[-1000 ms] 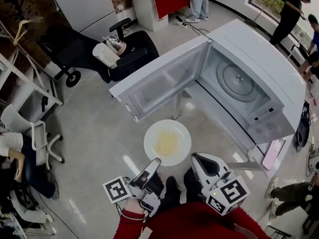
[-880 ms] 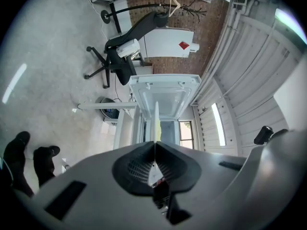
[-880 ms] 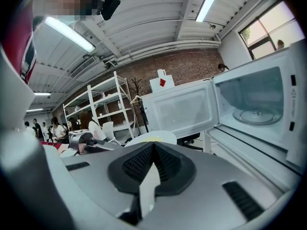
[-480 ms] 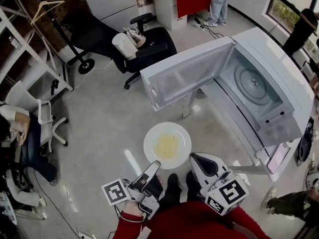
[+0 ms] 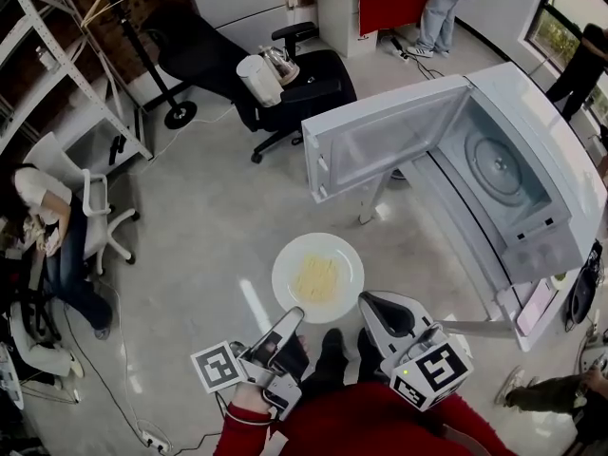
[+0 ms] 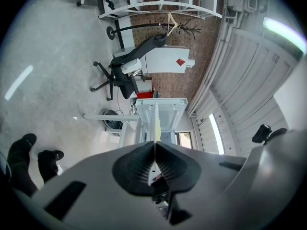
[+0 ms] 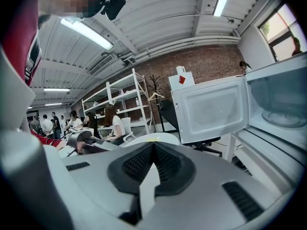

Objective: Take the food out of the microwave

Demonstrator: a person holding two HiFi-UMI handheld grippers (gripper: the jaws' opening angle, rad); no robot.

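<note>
Holding the plate (image 5: 285, 259) clear of the microwave (image 5: 546, 174): the left gripper (image 5: 292, 319) is clamping the plate's near rim, with its jaws closed on it. In the left gripper view the plate is showing edge-on as a thin line running straight out from between the closed jaws, which is confirming the pinch. The food (image 5: 318, 276), a pale yellow patch, is lying in the middle of the plate. The plate is hanging roughly level over the floor (image 5: 209, 245), just ahead of the person.

The right gripper (image 5: 367, 302) is riding with its jaws together and nothing between them. Its tips are sitting just beside the plate's right rim. In the right gripper view the plate is lying crosswise beyond the tips, not in line with the jaw gap, so this gripper is not gripping it. Whether the tips are touching the rim is not resolving.

Key relation: the microwave is standing ahead and to the right of the plate, well apart from it. Its door (image 5: 380, 145) is swung wide open and its turntable (image 5: 501, 169) is bare.

Judgement: the removal itself is looking complete. The right gripper is the free one and the nearer to the microwave, so any door work is falling to it.
</note>
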